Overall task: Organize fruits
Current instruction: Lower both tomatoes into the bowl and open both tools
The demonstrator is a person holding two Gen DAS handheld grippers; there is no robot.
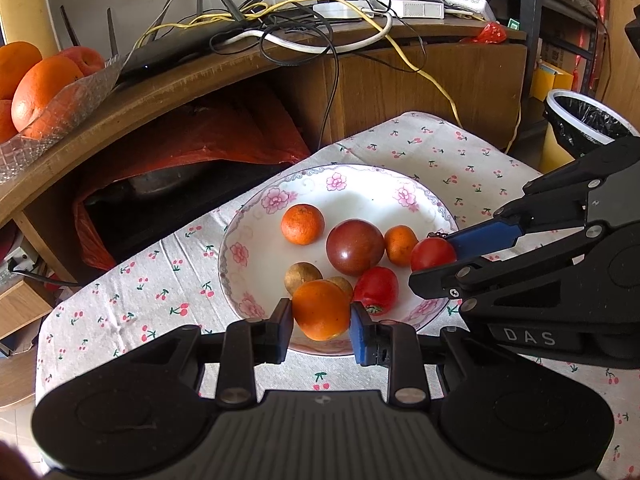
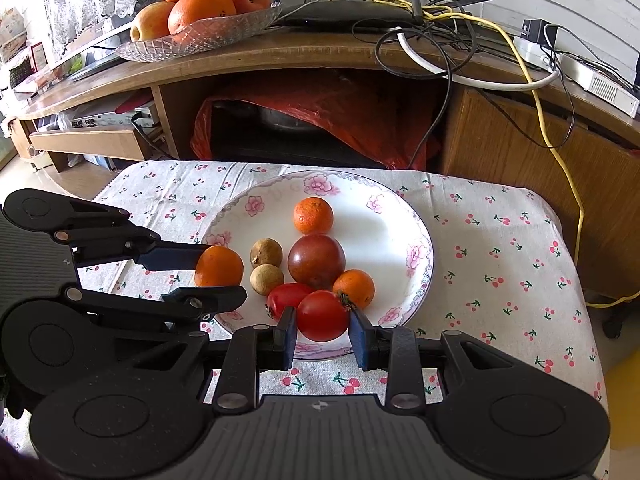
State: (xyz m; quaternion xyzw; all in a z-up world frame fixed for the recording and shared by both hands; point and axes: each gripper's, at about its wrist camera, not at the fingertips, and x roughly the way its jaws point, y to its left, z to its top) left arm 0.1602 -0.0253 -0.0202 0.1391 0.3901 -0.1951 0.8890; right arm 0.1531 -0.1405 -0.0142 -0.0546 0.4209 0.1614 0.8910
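Observation:
A white flowered plate [image 1: 256, 248] [image 2: 400, 216] sits on the cherry-print tablecloth. My left gripper [image 1: 321, 312] [image 2: 212, 276] is shut on a small orange [image 1: 322, 310] [image 2: 219, 266] over the plate's near-left rim. My right gripper [image 2: 322, 316] [image 1: 434, 258] is shut on a red tomato [image 2: 322, 315] [image 1: 432, 254] over the plate's near rim. On the plate lie a dark purple-brown fruit [image 1: 355, 246] [image 2: 316, 260], two small oranges [image 1: 302, 224] [image 1: 400, 245], another red tomato [image 1: 376, 289] [image 2: 286, 296] and two brown longans [image 2: 266, 253] [image 2: 267, 279].
A wooden cabinet [image 2: 500, 148] stands behind the table with tangled cables [image 2: 432, 28] and a router. A glass dish of oranges and apples [image 2: 200, 36] [image 1: 52, 112] sits on its top. A lined waste bin [image 1: 584, 120] stands to the right.

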